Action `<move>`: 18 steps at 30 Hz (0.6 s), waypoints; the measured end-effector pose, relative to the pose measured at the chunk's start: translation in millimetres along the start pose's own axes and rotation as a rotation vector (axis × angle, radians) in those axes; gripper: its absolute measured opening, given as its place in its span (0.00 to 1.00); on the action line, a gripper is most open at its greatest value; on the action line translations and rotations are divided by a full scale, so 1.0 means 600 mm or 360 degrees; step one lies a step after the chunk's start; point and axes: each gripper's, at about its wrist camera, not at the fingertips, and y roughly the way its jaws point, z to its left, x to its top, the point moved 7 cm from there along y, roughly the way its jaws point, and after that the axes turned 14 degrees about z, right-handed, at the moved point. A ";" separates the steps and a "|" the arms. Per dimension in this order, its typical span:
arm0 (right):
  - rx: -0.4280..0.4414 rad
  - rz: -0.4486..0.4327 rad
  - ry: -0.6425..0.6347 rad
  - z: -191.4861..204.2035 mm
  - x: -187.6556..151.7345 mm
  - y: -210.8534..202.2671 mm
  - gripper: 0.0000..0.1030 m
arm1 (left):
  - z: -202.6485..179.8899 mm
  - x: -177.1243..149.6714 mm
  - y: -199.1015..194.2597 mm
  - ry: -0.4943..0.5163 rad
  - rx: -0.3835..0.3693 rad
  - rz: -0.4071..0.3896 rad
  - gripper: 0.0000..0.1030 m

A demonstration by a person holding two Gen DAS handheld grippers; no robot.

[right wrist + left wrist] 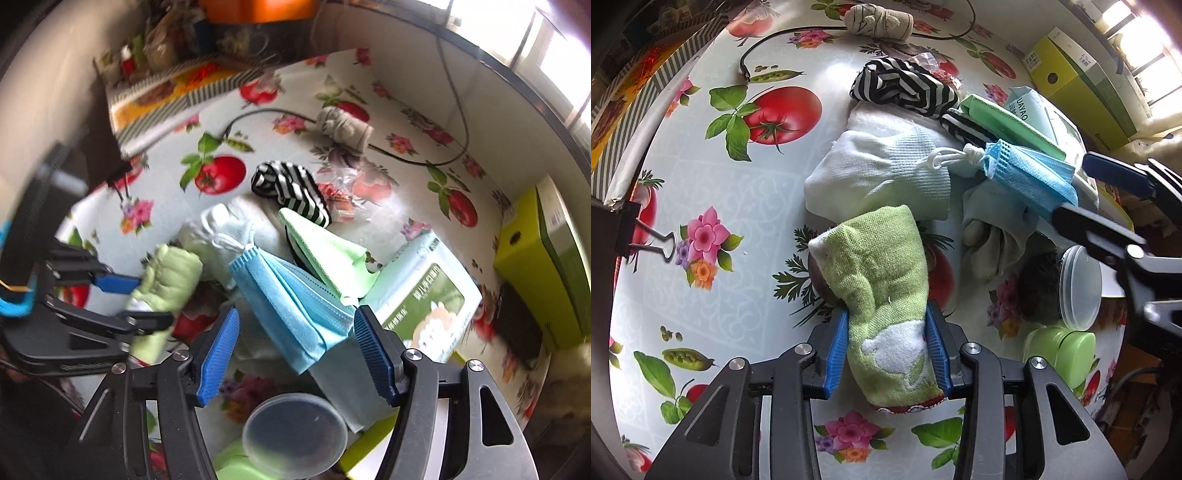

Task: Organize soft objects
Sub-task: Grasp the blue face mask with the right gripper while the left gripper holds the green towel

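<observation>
I've got the green towel (886, 295) rolled on the bench (701, 302), near end pinched btwn left gripper (891, 354) fingers. Blue mask (291, 306) lies btwn right gripper (295, 354) fingers, spread, not touching it.

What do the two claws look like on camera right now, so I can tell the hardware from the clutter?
Both match: the left claw and right claw have matte black angular linkage arms with cut-out slots and silver round pivot pins. Each finger ends in a ribbed blue pad. In the right wrist view, a bright blue loop shows beside the left unit's black body. No sleeves or hands visible.
</observation>
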 end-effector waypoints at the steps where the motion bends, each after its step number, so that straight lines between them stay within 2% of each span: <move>1: -0.0004 0.0014 -0.0014 0.002 0.001 0.005 0.52 | 0.002 -0.001 -0.002 0.0001 -0.0003 0.0000 0.38; 3: -0.0010 0.0062 -0.0032 0.001 0.002 0.018 0.26 | 0.006 -0.004 -0.009 0.0003 0.0002 -0.0001 0.37; 6: -0.0007 0.0066 -0.0031 0.003 0.002 0.020 0.12 | 0.013 -0.008 -0.021 0.0001 0.0014 -0.0009 0.35; 10: 0.0020 0.0051 0.0003 0.004 -0.001 0.009 0.09 | 0.016 -0.011 -0.036 -0.0004 0.0057 -0.0027 0.35; 18: 0.0179 -0.0073 0.0148 0.015 -0.025 -0.053 0.09 | 0.011 -0.035 -0.086 0.0005 0.0107 -0.0109 0.34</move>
